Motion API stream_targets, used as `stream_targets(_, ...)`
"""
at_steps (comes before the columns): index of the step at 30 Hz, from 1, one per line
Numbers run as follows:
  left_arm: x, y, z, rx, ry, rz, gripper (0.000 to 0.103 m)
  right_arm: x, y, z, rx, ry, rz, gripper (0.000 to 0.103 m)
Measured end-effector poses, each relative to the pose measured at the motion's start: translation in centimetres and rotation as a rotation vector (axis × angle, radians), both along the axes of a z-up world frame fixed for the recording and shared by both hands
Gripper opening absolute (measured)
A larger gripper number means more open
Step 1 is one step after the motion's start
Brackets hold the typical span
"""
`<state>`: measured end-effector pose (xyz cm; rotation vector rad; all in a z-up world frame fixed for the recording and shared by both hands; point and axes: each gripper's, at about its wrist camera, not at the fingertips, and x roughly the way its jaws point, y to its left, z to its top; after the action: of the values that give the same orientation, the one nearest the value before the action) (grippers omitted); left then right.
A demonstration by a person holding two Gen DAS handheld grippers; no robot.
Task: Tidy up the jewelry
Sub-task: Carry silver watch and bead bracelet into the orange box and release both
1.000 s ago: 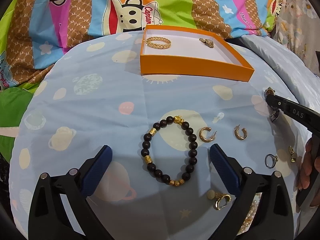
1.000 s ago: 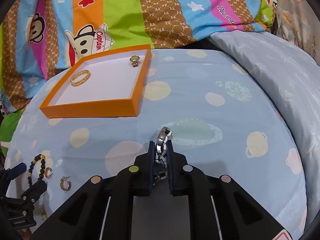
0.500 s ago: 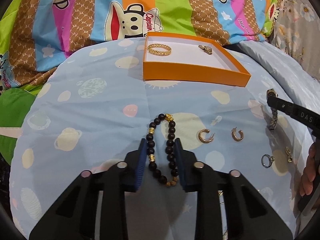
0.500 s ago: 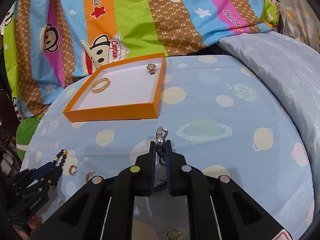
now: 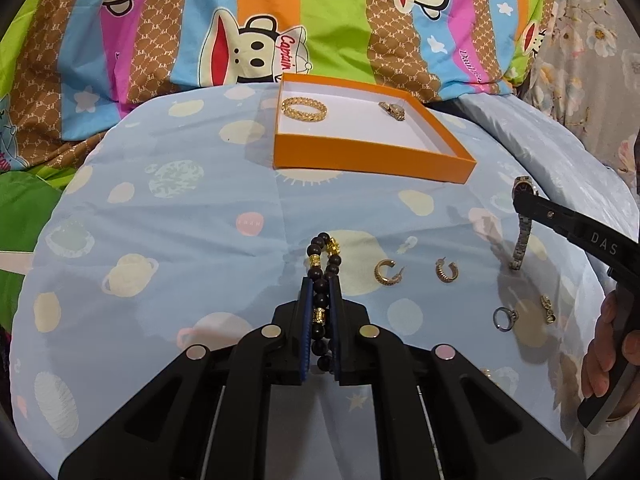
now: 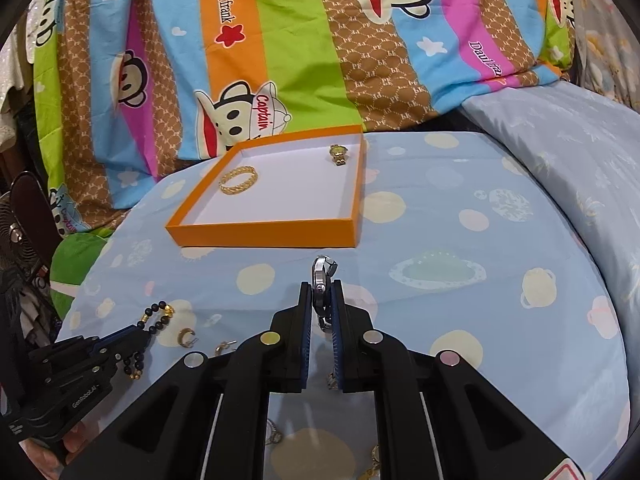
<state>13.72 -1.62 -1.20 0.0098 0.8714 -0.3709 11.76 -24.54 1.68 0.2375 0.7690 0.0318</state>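
My left gripper (image 5: 321, 286) is shut on the dark bead bracelet (image 5: 322, 258), squeezed flat between the pads on the light blue sheet. My right gripper (image 6: 321, 288) is shut on a silver wristwatch (image 6: 322, 276), lifted a little above the sheet; in the left wrist view the watch (image 5: 521, 226) hangs from the right gripper's tip. The orange tray (image 5: 372, 158) lies further back and holds a gold bracelet (image 5: 305, 109) and a small gold watch (image 5: 393, 110). From the right wrist view the tray (image 6: 268, 234) sits ahead and to the left.
Two gold hoop earrings (image 5: 386, 273) (image 5: 446, 271), a ring (image 5: 505, 316) and a small gold piece (image 5: 547, 309) lie on the sheet right of the left gripper. A hand (image 5: 604, 354) holds the right gripper. A striped cartoon blanket (image 5: 320, 20) rises behind the tray.
My left gripper's jaws have gone from wide apart to shut on the bead bracelet, flattening it. My right gripper has risen slightly with the silver watch.
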Motion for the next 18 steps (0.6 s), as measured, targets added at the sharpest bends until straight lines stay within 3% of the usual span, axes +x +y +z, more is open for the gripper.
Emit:
stream_targets(7,-0.8,0.2,2.2,-0.038,-0.039,-0.017,0.007,-0.5,0.7,1.4,0.031,-0.030,0.032,0.008)
stream_targets(11,-0.8,0.5,4.9,-0.070,-0.082,-0.031,0.007,-0.1,1.1,2.8,0.047,-0.046,0.060,0.008)
stream_targets(18,3.1,-1.1,10.1,-0.059,-0.176,-0.056,0.007,3.5,1.9,5.2,0.025,-0.062,0.105,0.008)
